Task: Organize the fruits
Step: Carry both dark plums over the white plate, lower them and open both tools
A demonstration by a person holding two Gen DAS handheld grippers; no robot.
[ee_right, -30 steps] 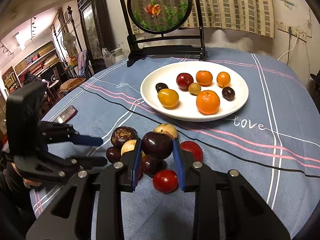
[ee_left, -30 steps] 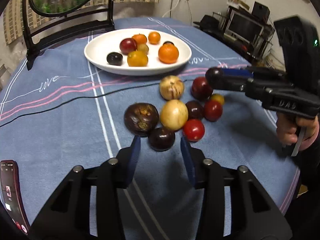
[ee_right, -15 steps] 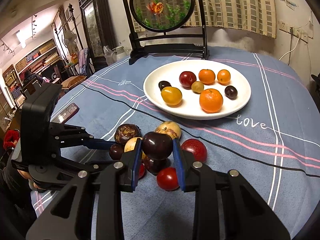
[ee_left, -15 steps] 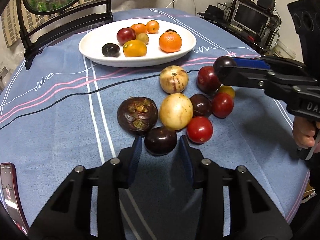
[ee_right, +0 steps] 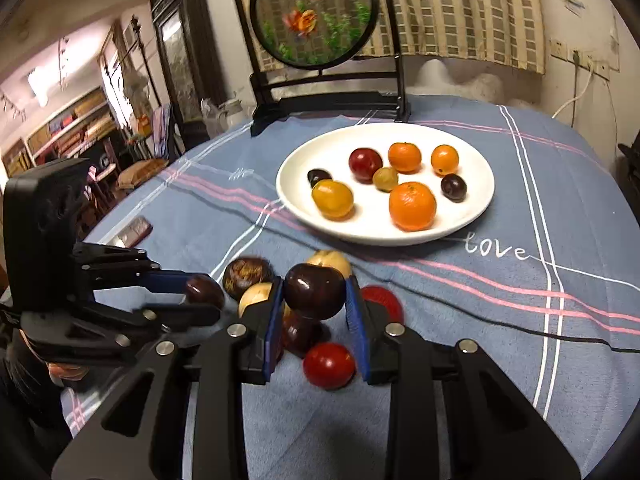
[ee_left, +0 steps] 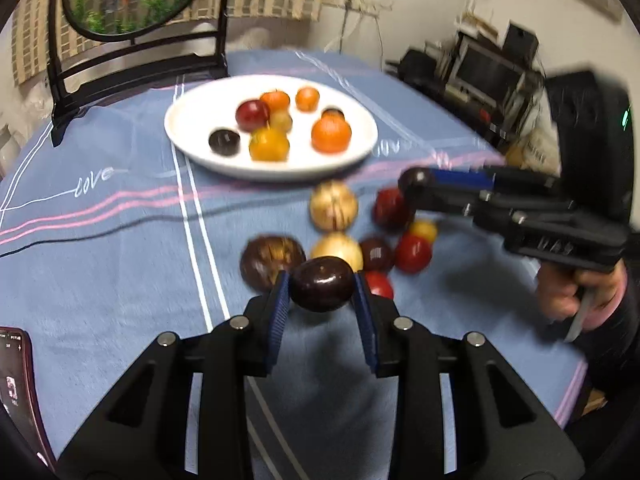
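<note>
A white plate (ee_left: 192, 136) (ee_right: 476, 204) at the back of the blue tablecloth holds several fruits: oranges, a red plum, dark plums, yellow ones. My left gripper (ee_left: 320, 292) is shut on a dark purple plum (ee_left: 322, 284) and holds it above the cloth. My right gripper (ee_right: 314, 300) is shut on another dark plum (ee_right: 314, 290), also lifted; it shows in the left wrist view (ee_left: 416, 180). A loose cluster lies below: a brown mangosteen (ee_left: 266, 256), pale round fruits (ee_left: 334, 206), red tomatoes (ee_left: 412, 254) (ee_right: 328, 365).
A round goldfish screen on a black stand (ee_right: 320, 12) stands behind the plate. A phone (ee_left: 16, 384) lies at the left table edge. A black cable (ee_right: 560, 332) crosses the cloth in front of the plate. Furniture and shelves surround the table.
My left gripper has closed on the dark plum that lay between its fingers and lifted it off the cloth. My right gripper has risen slightly with its plum.
</note>
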